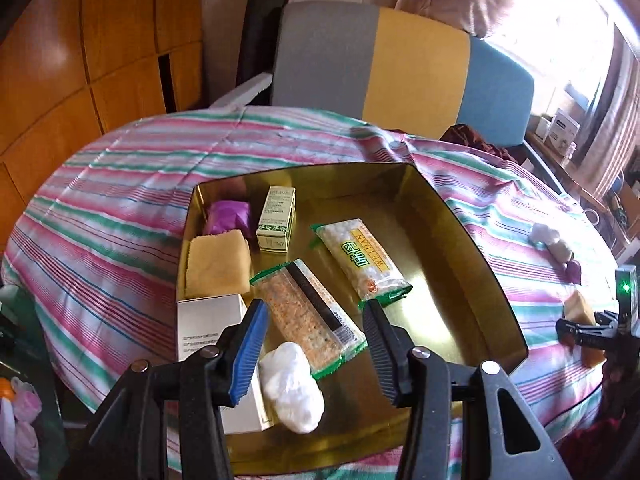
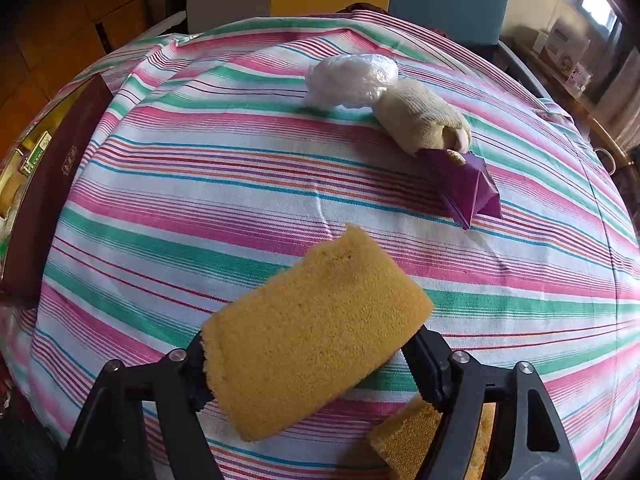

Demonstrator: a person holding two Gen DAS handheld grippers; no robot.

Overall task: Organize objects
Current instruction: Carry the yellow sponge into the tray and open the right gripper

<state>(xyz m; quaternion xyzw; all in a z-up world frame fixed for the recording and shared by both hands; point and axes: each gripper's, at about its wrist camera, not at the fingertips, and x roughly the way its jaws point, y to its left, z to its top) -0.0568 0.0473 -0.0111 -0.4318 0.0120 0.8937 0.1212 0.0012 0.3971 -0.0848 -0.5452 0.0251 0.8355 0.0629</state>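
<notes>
1 sponge (image 2: pixel 316 332): yellow, porous, rectangular | right gripper (image 2: pixel 308 364): clamped

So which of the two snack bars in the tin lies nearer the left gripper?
The orange-speckled bar with the black stripe, between the left gripper's fingers; the yellow-labelled one lies beyond.

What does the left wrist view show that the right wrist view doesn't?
Left wrist only: the gold tin's contents, two snack bars, a small carton, a white bundle, between the open left gripper's fingers.

Right wrist only: the right gripper clamping a yellow sponge, with a second sponge beneath it.

Both: the striped cloth, and the wrapped bundle, glove and purple packet still lying outside the tin.
</notes>
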